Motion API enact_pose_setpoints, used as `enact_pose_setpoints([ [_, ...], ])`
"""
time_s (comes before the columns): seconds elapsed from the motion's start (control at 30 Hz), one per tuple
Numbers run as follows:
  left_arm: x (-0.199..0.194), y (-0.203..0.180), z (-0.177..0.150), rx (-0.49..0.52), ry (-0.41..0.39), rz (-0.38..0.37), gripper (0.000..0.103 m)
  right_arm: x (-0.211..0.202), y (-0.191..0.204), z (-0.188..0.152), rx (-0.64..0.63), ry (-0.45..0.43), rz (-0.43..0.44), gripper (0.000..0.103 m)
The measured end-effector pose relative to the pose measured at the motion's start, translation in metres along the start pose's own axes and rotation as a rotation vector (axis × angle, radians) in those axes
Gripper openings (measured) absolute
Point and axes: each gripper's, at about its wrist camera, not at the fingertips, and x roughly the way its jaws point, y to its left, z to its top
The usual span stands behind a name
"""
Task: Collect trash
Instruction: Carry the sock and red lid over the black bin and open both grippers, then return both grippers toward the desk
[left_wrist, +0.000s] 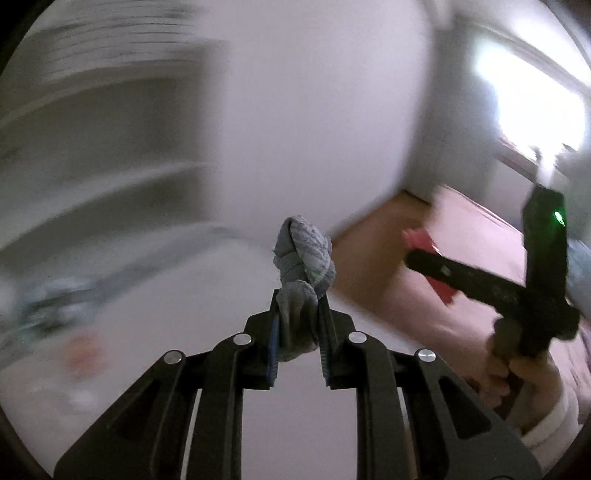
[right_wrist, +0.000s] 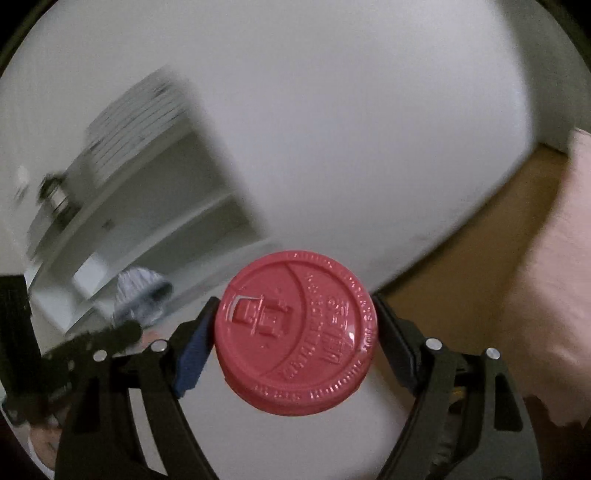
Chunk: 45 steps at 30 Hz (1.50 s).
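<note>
Left gripper (left_wrist: 299, 314): nearly closed, pinching crumpled grey knitted cloth (left_wrist: 303, 258). Right gripper (right_wrist: 295, 332): spread wide, clamping round red embossed plastic lid (right_wrist: 297, 332) edgewise. Risk: lid popping free mid-carry, rim contact being slight.

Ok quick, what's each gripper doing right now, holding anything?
Left gripper: shut on a grey cloth.
Right gripper: shut on a red lid, jaws wide around its rim.
</note>
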Motion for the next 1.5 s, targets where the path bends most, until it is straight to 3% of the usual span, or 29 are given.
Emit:
enact_pose_setpoints([
  [0.13,0.07,-0.12,-0.011,0.121,0.124,-0.195,0.017,-0.049,-0.113,-0.009,0.148,0.023,-0.144,0.079],
  [0.23,0.12,-0.181,-0.04,0.182,0.244,-0.264,0.017,-0.049,-0.178,-0.035,0.253,0.111,-0.216,0.079],
  [0.3,0.155,-0.203,-0.064,0.208,0.331,-0.265,0.017,-0.029,-0.225,-0.065,0.35,0.216,-0.233,0.079],
  [0.37,0.21,-0.218,-0.102,0.212,0.473,-0.248,0.017,-0.002,-0.259,-0.096,0.42,0.319,-0.253,0.079],
  [0.47,0.278,-0.214,-0.15,0.181,0.643,-0.212,0.017,0.054,-0.296,-0.156,0.495,0.511,-0.297,0.079],
  [0.53,0.318,-0.207,-0.181,0.125,0.754,-0.194,0.017,0.073,-0.311,-0.185,0.54,0.585,-0.292,0.078],
  [0.63,0.342,-0.199,-0.192,0.089,0.803,-0.182,0.017,0.083,-0.329,-0.203,0.6,0.623,-0.292,0.078],
  [0.8,0.343,-0.197,-0.188,0.058,0.763,-0.207,0.019,0.088,-0.335,-0.206,0.672,0.609,-0.232,0.082],
  [0.83,0.341,-0.197,-0.187,0.062,0.747,-0.195,0.032,0.089,-0.336,-0.208,0.691,0.614,-0.222,0.083],
  [0.87,0.34,-0.197,-0.185,0.067,0.734,-0.187,0.069,0.09,-0.338,-0.208,0.716,0.608,-0.21,0.089],
  [0.9,0.337,-0.196,-0.185,0.074,0.715,-0.179,0.087,0.088,-0.344,-0.205,0.735,0.589,-0.203,0.092],
  [0.93,0.332,-0.199,-0.183,0.088,0.676,-0.172,0.095,0.085,-0.346,-0.203,0.745,0.565,-0.206,0.094],
  [1.13,0.313,-0.224,-0.169,0.197,0.594,-0.204,0.095,0.052,-0.356,-0.176,0.73,0.438,-0.272,0.095],
  [1.23,0.284,-0.235,-0.149,0.265,0.463,-0.184,0.095,0.022,-0.345,-0.145,0.609,0.285,-0.459,0.096],
  [1.33,0.24,-0.236,-0.118,0.273,0.315,-0.174,0.095,0.005,-0.317,-0.123,0.466,0.177,-0.584,0.096],
  [1.43,0.183,-0.221,-0.078,0.261,0.161,-0.152,0.096,-0.009,-0.284,-0.101,0.353,0.092,-0.567,0.096],
  [1.5,0.141,-0.2,-0.05,0.241,0.063,-0.092,0.096,-0.015,-0.253,-0.089,0.309,0.033,-0.523,0.096],
])
